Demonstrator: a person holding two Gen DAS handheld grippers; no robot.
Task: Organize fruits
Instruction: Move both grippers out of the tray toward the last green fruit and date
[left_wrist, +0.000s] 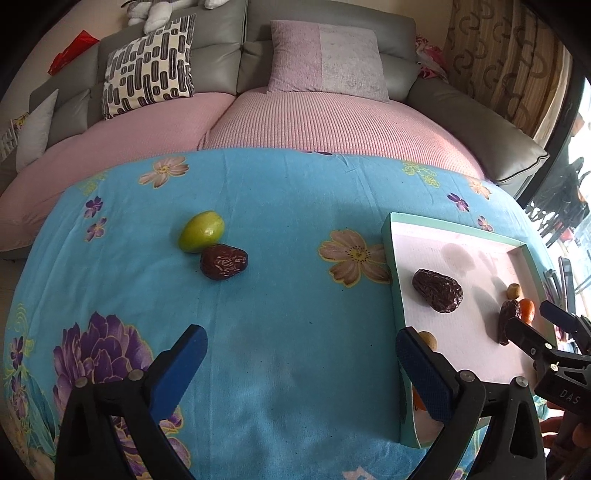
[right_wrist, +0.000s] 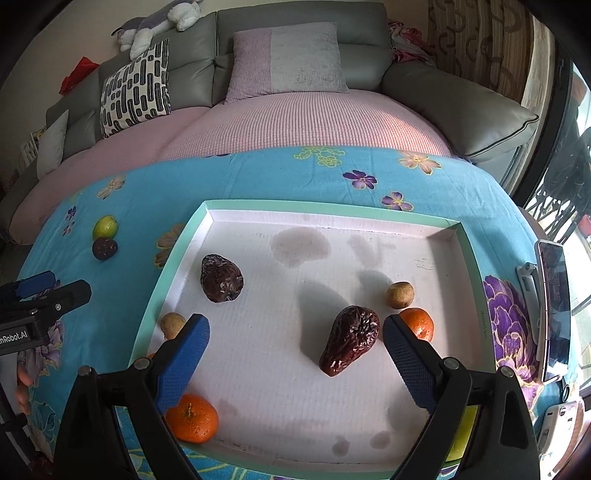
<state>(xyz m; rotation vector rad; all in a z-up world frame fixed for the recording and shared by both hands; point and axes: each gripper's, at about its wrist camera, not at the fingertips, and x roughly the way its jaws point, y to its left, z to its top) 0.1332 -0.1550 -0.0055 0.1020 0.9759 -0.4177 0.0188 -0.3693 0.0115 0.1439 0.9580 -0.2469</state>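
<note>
A green fruit (left_wrist: 201, 231) and a dark red date (left_wrist: 223, 262) lie touching on the blue flowered cloth (left_wrist: 295, 295), well ahead of my open, empty left gripper (left_wrist: 299, 354). The white tray (right_wrist: 177, 258) with a green rim holds two dates (right_wrist: 221, 277) (right_wrist: 351, 339), two tangerines (right_wrist: 192, 417) (right_wrist: 417, 323) and two small tan fruits (right_wrist: 400, 294) (right_wrist: 171, 324). My right gripper (right_wrist: 295, 343) hangs open over the tray, the nearer date lying between its fingers, untouched. The green fruit (right_wrist: 105, 227) and date (right_wrist: 104, 248) also show at far left.
A grey sofa (left_wrist: 221, 40) with pink covers and cushions runs behind the table. A phone (right_wrist: 552, 306) on a stand and other devices sit at the table's right edge. The left gripper (right_wrist: 40, 291) appears left of the tray. A person's fingers (right_wrist: 24, 384) show beneath it.
</note>
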